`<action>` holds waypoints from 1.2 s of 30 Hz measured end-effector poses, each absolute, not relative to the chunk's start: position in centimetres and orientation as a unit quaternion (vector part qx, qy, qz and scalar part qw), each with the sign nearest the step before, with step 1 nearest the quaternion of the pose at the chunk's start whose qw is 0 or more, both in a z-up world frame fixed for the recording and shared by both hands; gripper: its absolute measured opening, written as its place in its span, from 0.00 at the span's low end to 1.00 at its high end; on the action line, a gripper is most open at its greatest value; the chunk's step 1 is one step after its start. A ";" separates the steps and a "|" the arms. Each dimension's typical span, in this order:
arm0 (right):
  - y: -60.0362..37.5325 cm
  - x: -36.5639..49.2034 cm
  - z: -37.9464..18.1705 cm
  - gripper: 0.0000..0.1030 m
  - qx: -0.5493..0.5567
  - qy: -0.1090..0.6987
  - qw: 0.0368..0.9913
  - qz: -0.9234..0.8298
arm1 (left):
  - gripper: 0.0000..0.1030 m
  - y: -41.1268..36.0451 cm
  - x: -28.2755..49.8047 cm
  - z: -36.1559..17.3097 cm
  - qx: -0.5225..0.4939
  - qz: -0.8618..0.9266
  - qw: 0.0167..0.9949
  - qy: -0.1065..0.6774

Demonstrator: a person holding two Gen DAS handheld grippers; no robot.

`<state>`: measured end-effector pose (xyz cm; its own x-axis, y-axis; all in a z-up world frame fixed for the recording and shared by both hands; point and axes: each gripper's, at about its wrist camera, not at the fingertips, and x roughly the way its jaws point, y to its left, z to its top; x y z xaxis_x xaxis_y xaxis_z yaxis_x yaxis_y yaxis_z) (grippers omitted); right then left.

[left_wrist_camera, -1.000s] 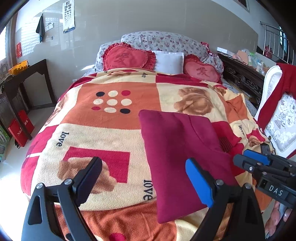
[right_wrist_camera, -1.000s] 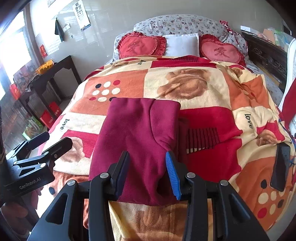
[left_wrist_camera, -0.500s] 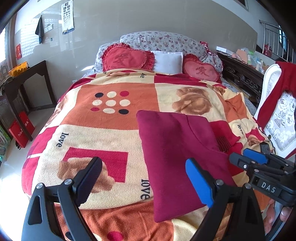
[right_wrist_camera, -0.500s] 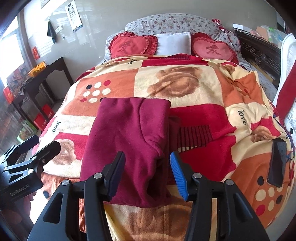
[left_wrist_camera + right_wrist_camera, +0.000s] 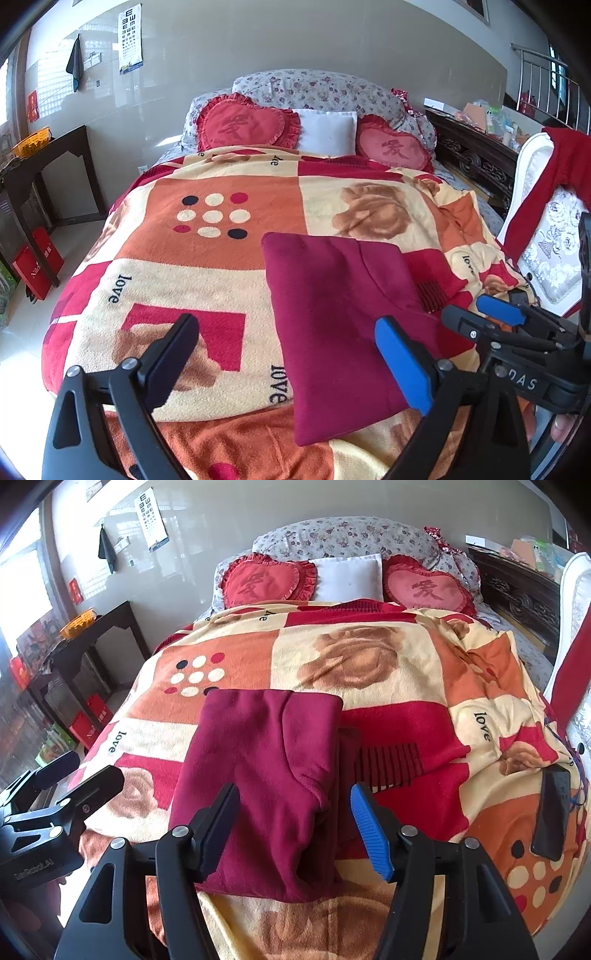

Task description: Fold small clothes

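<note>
Blanket (image 5: pixel 229 266) in orange, cream and red covers the bed under me. My left gripper (image 5: pixel 284 350) hangs released, jaws spread wide over the blanket, nothing between them. The folded maroon garment (image 5: pixel 266 775) lies flat near the bed's foot. My right gripper (image 5: pixel 295 812) has just been opening; its jaws straddle the garment's near edge, not pinching it. A dark phone (image 5: pixel 552 812) lies far right.

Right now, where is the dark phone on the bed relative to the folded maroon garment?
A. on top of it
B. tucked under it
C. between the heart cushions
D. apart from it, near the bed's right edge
D: in the right wrist view the phone lies on the blanket near its right edge, well clear of the maroon garment.
</note>
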<state>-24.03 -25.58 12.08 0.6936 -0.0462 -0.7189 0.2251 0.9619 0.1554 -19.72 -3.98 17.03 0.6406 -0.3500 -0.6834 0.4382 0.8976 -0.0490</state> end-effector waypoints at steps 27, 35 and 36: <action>-26.2 -24.0 12.1 0.46 0.124 0.382 0.913 -0.077 | 1.00 -4.0 -19.4 17.0 0.052 -0.208 0.905 0.368; -26.1 -23.8 11.8 0.46 0.127 0.383 0.912 -0.076 | 1.00 -3.9 -19.2 16.9 0.051 -0.202 0.906 0.368; -26.1 -23.7 11.7 0.46 0.129 0.383 0.911 -0.075 | 1.00 -3.9 -19.1 16.8 0.051 -0.203 0.906 0.368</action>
